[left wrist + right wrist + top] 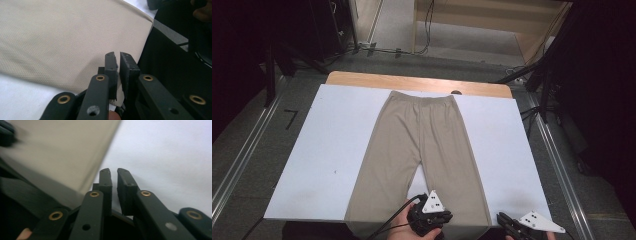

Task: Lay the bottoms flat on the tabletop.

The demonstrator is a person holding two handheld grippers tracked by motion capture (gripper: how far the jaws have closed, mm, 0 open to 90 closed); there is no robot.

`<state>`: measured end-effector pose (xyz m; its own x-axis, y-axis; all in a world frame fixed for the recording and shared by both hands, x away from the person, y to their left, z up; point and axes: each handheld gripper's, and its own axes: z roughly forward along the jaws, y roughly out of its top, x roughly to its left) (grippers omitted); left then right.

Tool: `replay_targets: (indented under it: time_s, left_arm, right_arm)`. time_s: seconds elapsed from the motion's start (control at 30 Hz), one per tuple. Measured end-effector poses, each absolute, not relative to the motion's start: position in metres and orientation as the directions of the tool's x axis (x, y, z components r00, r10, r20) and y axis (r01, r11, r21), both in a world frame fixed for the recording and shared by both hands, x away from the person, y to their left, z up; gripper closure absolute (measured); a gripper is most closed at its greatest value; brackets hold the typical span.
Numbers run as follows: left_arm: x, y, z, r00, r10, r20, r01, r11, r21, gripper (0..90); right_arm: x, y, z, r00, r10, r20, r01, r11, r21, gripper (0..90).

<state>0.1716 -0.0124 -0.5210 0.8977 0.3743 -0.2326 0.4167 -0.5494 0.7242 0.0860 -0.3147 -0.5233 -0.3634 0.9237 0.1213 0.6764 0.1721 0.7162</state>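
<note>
The beige trousers [419, 155] are laid flat along the white-covered bench [332, 150], waistband far, leg hems at the near edge. A fold from the hems appears to be in preparation. The left tool [117, 56] is clenched on the near hem of the right leg; the right tool [113, 171] is nearly closed on nothing, just beside that hem's outer corner, which must be gripped next. The fabric is a fine, matte knit.

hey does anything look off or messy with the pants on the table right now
Nothing stands out. The beige pants lie flat and smooth on the white table, waistband at the far side, legs toward the near edge with the cuffs hanging slightly over it.
</note>
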Motion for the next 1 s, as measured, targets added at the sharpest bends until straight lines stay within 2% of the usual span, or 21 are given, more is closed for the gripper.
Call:
replay_targets:
  time_s: [0.1, 0.23, 0.3, 0.4, 0.5, 0.6, 0.73, 0.8, 1.0]
  left_arm:
    - [0.17, -0.009, -0.52, 0.895, 0.385, -0.224, 0.416, -0.543, 0.729, 79.9]
    - [0.173, -0.002, -0.52, 0.882, 0.414, -0.226, 0.433, -0.52, 0.736, 67.8]
    - [0.175, -0.001, -0.521, 0.879, 0.413, -0.238, 0.44, -0.514, 0.736, 67.5]
    - [0.173, -0.002, -0.521, 0.887, 0.42, -0.195, 0.416, -0.538, 0.734, 71.5]
    - [0.174, -0.002, -0.52, 0.883, 0.437, -0.173, 0.414, -0.549, 0.726, 84.8]
    - [0.176, 0.0, -0.521, 0.88, 0.436, -0.187, 0.423, -0.545, 0.724, 88.7]
    - [0.177, 0.001, -0.521, 0.882, 0.424, -0.205, 0.428, -0.539, 0.725, 87.6]
    - [0.176, 0.002, -0.52, 0.89, 0.407, -0.205, 0.416, -0.541, 0.731, 81.6]
    - [0.183, 0.021, -0.504, 0.89, 0.386, -0.241, 0.417, -0.476, 0.774, 66.5]
  right_arm:
    - [0.082, -0.311, -0.522, -0.397, 0.908, 0.133, 0.659, 0.182, 0.73, 79.7]
    - [0.086, -0.298, -0.525, -0.414, 0.901, 0.126, 0.652, 0.197, 0.732, 69.2]
    - [0.089, -0.295, -0.527, -0.413, 0.902, 0.123, 0.653, 0.199, 0.731, 69.2]
    - [0.092, -0.292, -0.529, -0.408, 0.906, 0.109, 0.654, 0.207, 0.728, 75.2]
    - [0.092, -0.294, -0.528, -0.398, 0.913, 0.092, 0.659, 0.215, 0.721, 83.1]
    - [0.093, -0.298, -0.527, -0.384, 0.916, 0.115, 0.672, 0.192, 0.716, 83.2]
    - [0.091, -0.301, -0.527, -0.374, 0.921, 0.109, 0.672, 0.188, 0.716, 79.8]
    - [0.091, -0.303, -0.526, -0.354, 0.93, 0.097, 0.673, 0.182, 0.717, 76.3]
    - [0.093, -0.303, -0.519, -0.395, 0.912, 0.115, 0.627, 0.175, 0.759, 53.1]
